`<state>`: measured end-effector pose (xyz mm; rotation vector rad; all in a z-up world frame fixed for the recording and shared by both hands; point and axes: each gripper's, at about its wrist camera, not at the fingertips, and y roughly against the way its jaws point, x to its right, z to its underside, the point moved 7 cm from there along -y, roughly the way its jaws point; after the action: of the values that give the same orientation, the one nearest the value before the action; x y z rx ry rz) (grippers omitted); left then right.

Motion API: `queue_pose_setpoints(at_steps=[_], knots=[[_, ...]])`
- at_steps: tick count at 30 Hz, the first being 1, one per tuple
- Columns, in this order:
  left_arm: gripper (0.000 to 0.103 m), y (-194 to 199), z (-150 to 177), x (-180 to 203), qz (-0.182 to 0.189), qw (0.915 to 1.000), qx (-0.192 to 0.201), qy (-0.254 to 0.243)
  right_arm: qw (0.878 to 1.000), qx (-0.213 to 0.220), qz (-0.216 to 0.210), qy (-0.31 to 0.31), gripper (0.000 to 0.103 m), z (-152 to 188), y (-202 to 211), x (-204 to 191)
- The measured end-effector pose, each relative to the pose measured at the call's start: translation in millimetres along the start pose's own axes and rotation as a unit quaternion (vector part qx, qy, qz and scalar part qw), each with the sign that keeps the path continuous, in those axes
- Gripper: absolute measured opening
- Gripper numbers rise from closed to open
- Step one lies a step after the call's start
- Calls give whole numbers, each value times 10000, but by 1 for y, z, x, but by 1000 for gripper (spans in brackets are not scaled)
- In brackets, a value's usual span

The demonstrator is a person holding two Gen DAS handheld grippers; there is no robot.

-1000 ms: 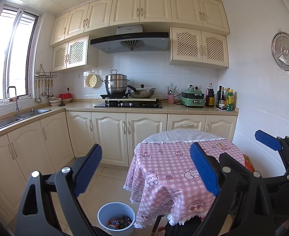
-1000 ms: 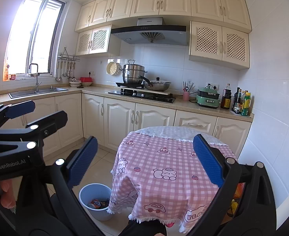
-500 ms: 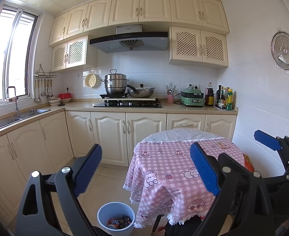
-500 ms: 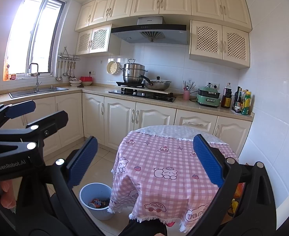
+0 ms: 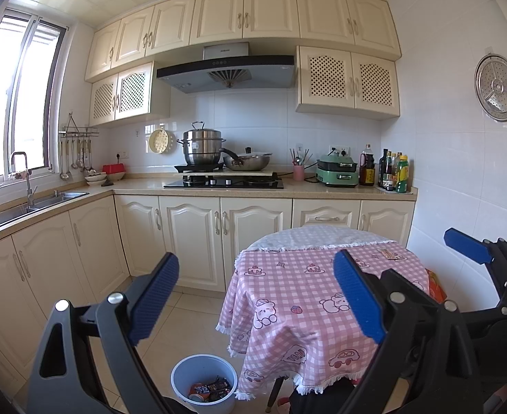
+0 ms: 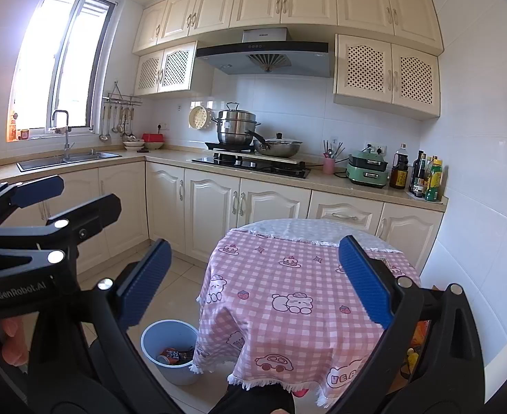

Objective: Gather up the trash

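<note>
A light blue bin stands on the floor at the table's left foot, with a can and dark wrappers inside it. The same bin shows in the right wrist view. A small printed wrapper lies on the pink checked tablecloth near its far right edge. My left gripper is open and holds nothing, raised in front of the table. To its right, at about the same height, my right gripper is open too. Neither touches anything.
Cream cabinets, a hob with pots, a sink and a worktop run along the back and left walls. An orange bag sits between the table and the right wall. A tiled floor lies left of the table.
Both grippers stay open and almost still; the views have drifted only slightly.
</note>
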<state>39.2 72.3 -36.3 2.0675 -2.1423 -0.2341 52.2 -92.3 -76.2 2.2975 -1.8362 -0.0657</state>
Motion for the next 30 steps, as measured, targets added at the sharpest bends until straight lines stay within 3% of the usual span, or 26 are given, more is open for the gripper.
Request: queue_pose_setpoints(at_steps=[30], knots=[[89,-4,3,-8,12,10000,-33,-7,10000,-34,-75,7,96,1,-3,-2]])
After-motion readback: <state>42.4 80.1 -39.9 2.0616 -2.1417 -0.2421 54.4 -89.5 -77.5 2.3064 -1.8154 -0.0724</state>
